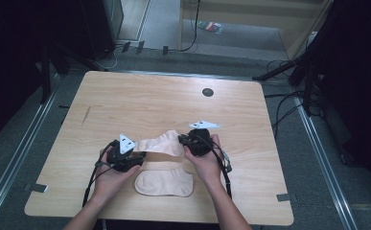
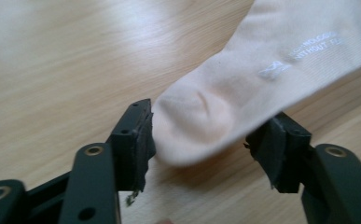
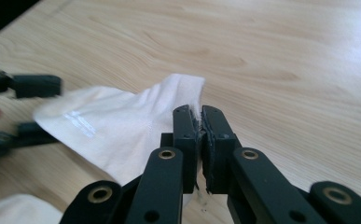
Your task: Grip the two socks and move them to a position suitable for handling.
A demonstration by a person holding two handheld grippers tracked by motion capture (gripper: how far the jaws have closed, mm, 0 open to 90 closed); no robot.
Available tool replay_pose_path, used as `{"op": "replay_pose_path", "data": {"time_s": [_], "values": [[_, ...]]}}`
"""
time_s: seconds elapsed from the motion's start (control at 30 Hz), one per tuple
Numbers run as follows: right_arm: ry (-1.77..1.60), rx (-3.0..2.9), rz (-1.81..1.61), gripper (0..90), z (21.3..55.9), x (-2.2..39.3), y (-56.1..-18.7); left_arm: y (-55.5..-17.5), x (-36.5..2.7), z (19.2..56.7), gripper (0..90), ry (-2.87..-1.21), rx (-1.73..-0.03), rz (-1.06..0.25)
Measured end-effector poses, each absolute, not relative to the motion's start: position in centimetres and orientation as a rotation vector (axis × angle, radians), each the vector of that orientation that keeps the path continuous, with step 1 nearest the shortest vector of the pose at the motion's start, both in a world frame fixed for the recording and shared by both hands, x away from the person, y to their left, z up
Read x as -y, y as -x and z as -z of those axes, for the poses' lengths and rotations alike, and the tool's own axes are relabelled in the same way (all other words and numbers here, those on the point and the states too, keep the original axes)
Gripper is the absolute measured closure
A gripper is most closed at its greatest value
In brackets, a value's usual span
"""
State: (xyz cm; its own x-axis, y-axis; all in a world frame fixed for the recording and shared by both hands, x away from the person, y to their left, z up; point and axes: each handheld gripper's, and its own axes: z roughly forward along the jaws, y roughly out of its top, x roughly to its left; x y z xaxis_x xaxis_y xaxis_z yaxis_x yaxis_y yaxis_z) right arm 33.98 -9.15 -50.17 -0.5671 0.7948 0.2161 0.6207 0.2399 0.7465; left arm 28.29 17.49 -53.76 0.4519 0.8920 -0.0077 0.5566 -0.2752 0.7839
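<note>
A pale peach sock (image 1: 160,143) stretches between my two grippers above the wooden table (image 1: 140,96). My right gripper (image 3: 200,116) is shut on the edge of the sock's cuff (image 3: 187,88). My left gripper (image 2: 211,135) stands open, with the sock's rounded toe (image 2: 192,121) lying between its pads and small white print farther up the sock. In the right gripper view, the left gripper (image 3: 33,109) is blurred at the far end of the sock (image 3: 122,126). A second matching sock (image 1: 165,182) lies flat near the table's front edge, just below both grippers.
A round black grommet (image 1: 207,92) sits in the table's far middle. A short dark mark (image 1: 86,115) is at the left. Cables and stand legs (image 1: 288,72) crowd the floor beyond the right edge. A corner of the second sock (image 3: 15,210) shows at the lower left.
</note>
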Motion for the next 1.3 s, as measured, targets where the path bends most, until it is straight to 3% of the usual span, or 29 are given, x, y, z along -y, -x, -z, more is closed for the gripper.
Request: {"op": "replay_pose_path", "data": {"time_s": [0.17,0.2,0.3,0.5,0.63,0.83,1.07,1.17,1.3], "values": [[-1.324,-2.275,-1.187,82.2,51.5,11.0,-35.0,-28.1,-18.6,53.2,34.4,-1.96,-1.121,-0.517],[-1.314,-2.263,-1.178,63.5,51.8,11.5,-35.3,-28.4,-19.1,53.1,33.9,-1.926,-1.133,-0.473],[-1.331,-2.234,-1.18,55.4,51.9,12.0,-35.3,-29.1,-19.5,53.1,35.6,-1.84,-1.195,-0.413],[-1.406,-2.183,-1.237,53.3,52.2,12.9,-34.8,-31.9,-19.4,53.8,48.1,-1.736,-1.353,-0.342],[-1.407,-2.196,-1.182,52.8,52.9,12.4,-34.8,-33.6,-18.6,53.9,49.7,-1.737,-1.378,-0.396],[-1.402,-2.209,-1.14,56.7,53.8,11.8,-35.1,-35.1,-17.0,54.1,54.3,-1.816,-1.396,-0.386],[-1.349,-2.215,-1.016,70.4,54.3,11.0,-34.5,-35.3,-16.3,54.4,74.0,-1.867,-1.424,-0.416],[-1.356,-2.192,-1.024,82.3,54.4,11.0,-34.3,-35.0,-15.9,54.5,86.5,-1.907,-1.392,-0.446],[-1.322,-2.197,-1.008,87.1,54.4,10.7,-33.9,-34.4,-15.8,54.3,89.3,-1.943,-1.342,-0.461]]}}
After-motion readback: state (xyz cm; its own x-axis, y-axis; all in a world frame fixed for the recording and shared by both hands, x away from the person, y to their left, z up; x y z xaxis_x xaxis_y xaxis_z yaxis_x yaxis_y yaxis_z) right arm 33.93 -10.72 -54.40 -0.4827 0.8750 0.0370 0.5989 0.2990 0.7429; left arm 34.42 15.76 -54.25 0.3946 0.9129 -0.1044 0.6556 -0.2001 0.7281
